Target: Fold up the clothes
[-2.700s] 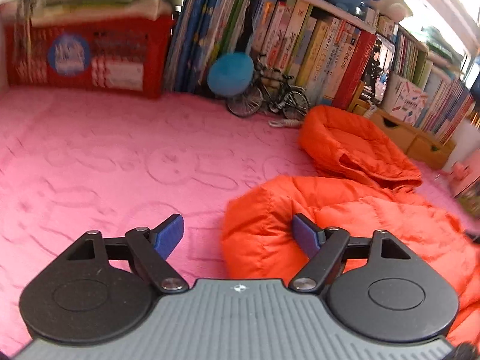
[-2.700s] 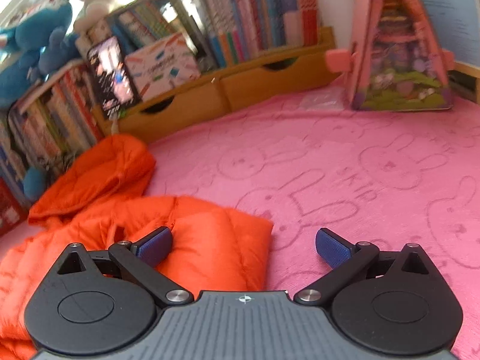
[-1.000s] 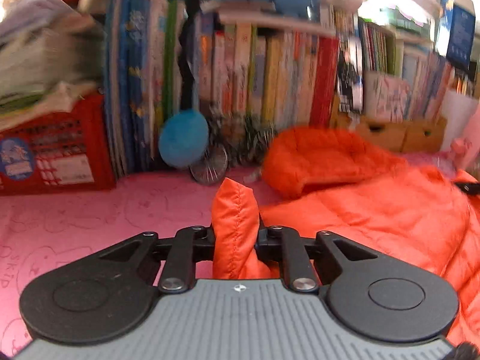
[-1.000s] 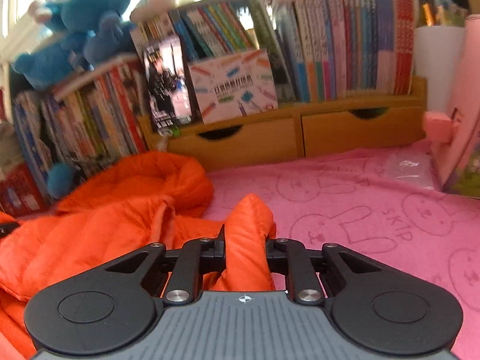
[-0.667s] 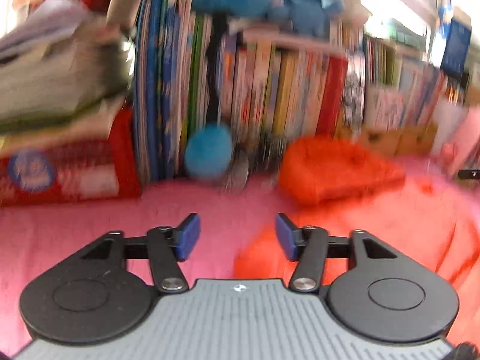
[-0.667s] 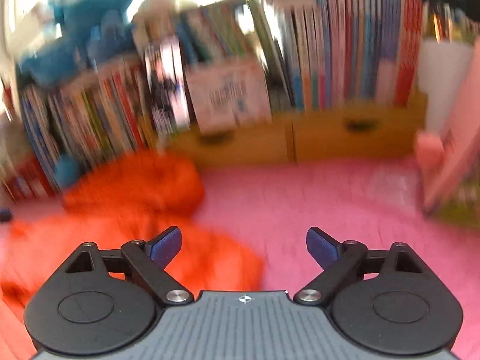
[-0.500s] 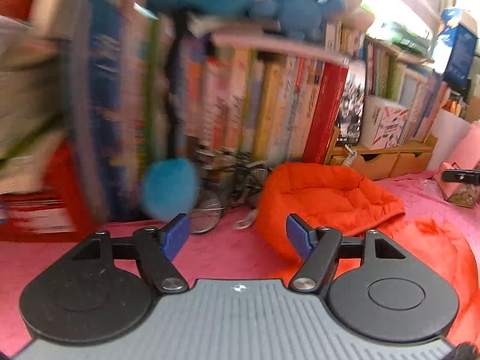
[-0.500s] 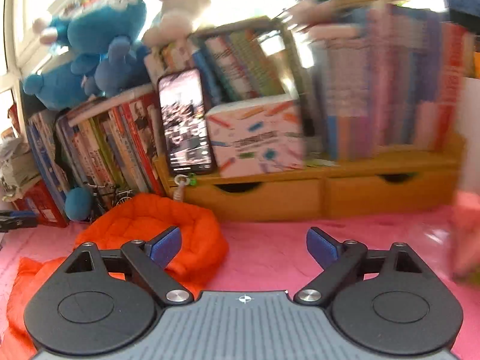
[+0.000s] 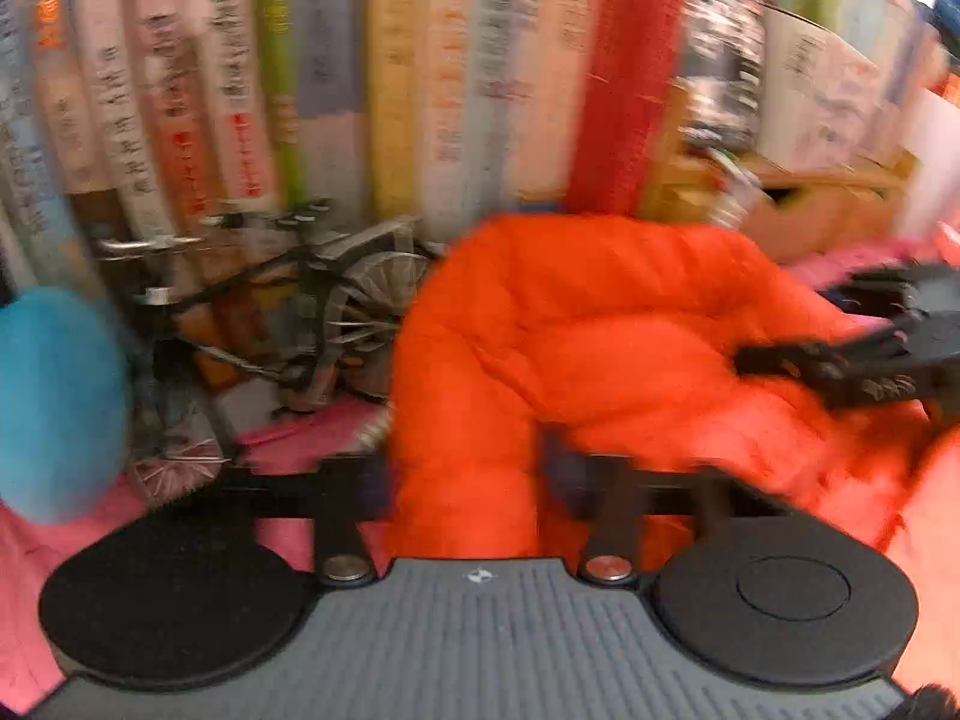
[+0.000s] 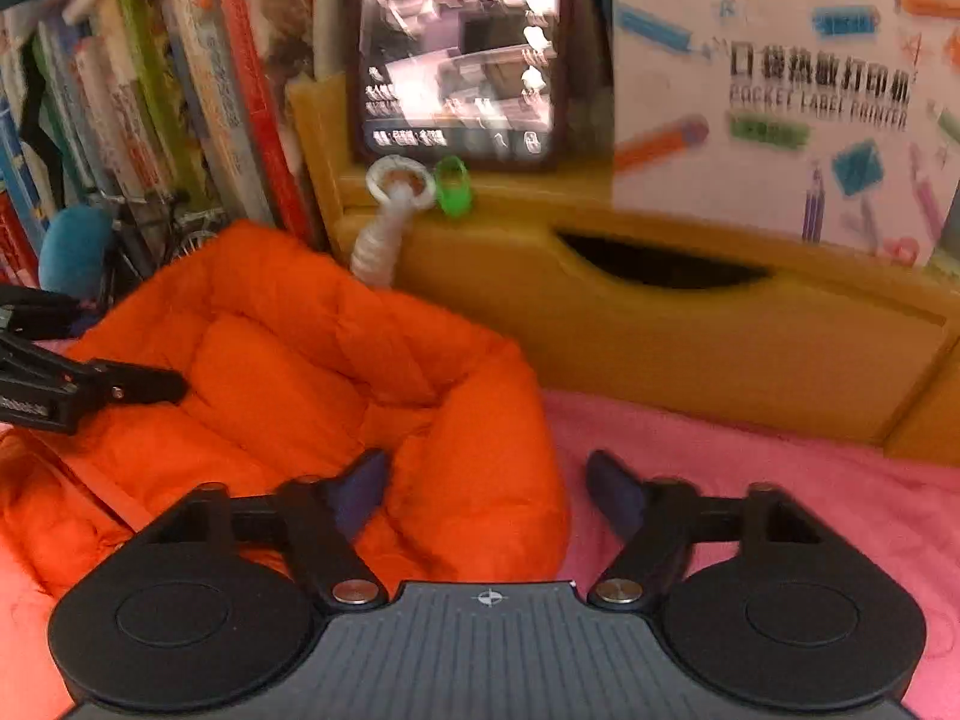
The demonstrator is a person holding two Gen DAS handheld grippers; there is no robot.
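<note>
While both views are blurred, the main facts read clearly enough.
Surface: pink blanket (image 10: 780, 480) with a raised pattern, bare at 3 o'clock of the right view.
Jacket: orange puffer jacket (image 10: 312, 384) lies on the blanket; its hood rim curls toward the back.
Left gripper (image 9: 465, 474): fingers straddle a hood fold at 6 o'clock of its view; whether they pinch it, I cannot tell.
Right gripper (image 10: 486, 489): jaws apart around the hood's other edge, not clamped.
Room: books (image 9: 372, 72) packed upright behind; toy bicycle (image 9: 312, 312) and blue ball (image 9: 54, 402) at 9 o'clock; wooden drawer (image 10: 690, 324) at 1 o'clock of the right view, phone (image 10: 462, 48) and printed box (image 10: 780, 90) on top.
</note>
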